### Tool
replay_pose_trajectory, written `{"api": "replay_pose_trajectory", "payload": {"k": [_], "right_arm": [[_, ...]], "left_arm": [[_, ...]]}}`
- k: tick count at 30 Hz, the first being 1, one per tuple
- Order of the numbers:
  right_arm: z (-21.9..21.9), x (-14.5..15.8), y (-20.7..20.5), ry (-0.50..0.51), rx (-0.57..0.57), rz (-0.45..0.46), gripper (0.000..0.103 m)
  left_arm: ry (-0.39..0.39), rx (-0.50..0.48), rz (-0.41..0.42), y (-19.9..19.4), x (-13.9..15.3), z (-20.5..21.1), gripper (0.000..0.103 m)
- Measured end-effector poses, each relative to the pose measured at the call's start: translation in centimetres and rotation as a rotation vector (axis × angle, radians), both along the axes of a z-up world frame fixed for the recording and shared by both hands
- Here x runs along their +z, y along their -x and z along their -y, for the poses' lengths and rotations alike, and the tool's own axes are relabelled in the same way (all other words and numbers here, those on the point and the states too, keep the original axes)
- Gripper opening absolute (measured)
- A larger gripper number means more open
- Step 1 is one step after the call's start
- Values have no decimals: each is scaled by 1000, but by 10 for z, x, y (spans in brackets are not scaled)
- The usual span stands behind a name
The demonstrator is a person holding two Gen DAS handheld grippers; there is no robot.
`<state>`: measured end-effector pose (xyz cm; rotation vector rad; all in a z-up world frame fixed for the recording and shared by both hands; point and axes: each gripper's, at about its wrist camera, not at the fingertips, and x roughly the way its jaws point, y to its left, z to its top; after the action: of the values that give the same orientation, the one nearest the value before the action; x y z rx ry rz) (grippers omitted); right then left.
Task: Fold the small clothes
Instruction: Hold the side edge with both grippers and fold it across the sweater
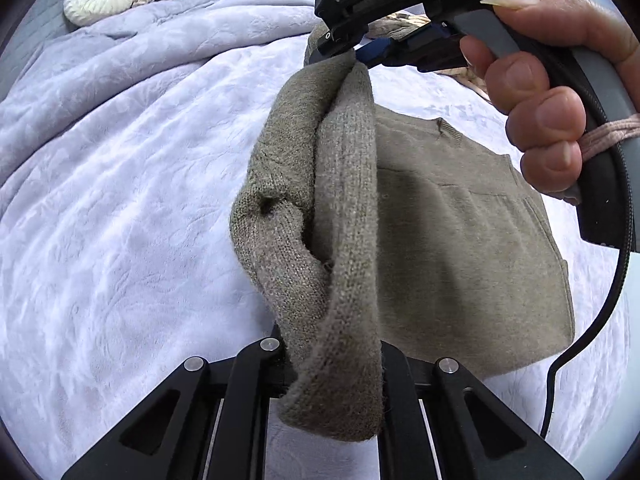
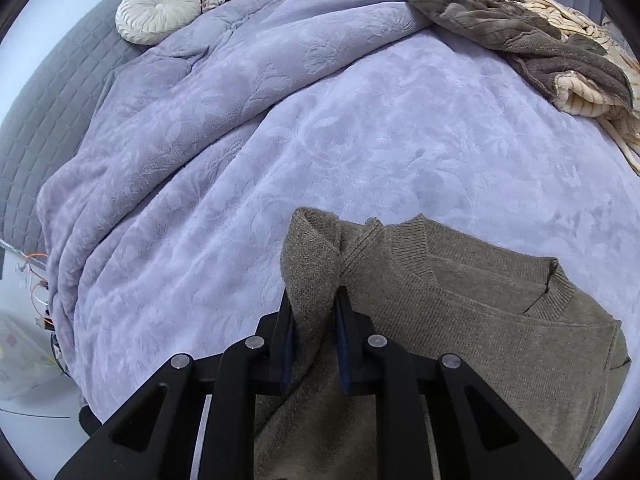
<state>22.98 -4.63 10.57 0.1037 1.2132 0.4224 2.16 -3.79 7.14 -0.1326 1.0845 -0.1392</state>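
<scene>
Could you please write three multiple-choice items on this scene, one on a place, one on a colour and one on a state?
1. Where does the round cream cushion lie?
A. at the far left of the bed, by the grey quilted headboard
B. on the sweater
C. on the floor

2. What colour is the blanket under the sweater?
A. red
B. pale lilac
C. black

3. What is the right gripper doing?
A. open above the bare blanket
B. shut on the cushion
C. shut on a fold of the sweater

Key: 1 A, the cushion rests beside the headboard. 2 B, lilac plush spreads around the knit. 3 C, its pads pinch a fold of olive knit; the left gripper grips the knit too.
</scene>
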Motion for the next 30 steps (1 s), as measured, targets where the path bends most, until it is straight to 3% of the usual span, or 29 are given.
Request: {"api": "replay_pose_trajectory", "payload": {"k": [13, 21, 30], "right_arm": [[77, 19, 11, -135, -37, 28, 19], [112, 23, 14, -159, -22, 34, 19], [135, 24, 17, -184, -32, 42, 19]], "left_arm": [[-163, -62, 47, 9, 21, 64, 11], [-247, -108, 45, 20, 18, 101, 11], [-275, -137, 38, 12, 21, 118, 11]]}}
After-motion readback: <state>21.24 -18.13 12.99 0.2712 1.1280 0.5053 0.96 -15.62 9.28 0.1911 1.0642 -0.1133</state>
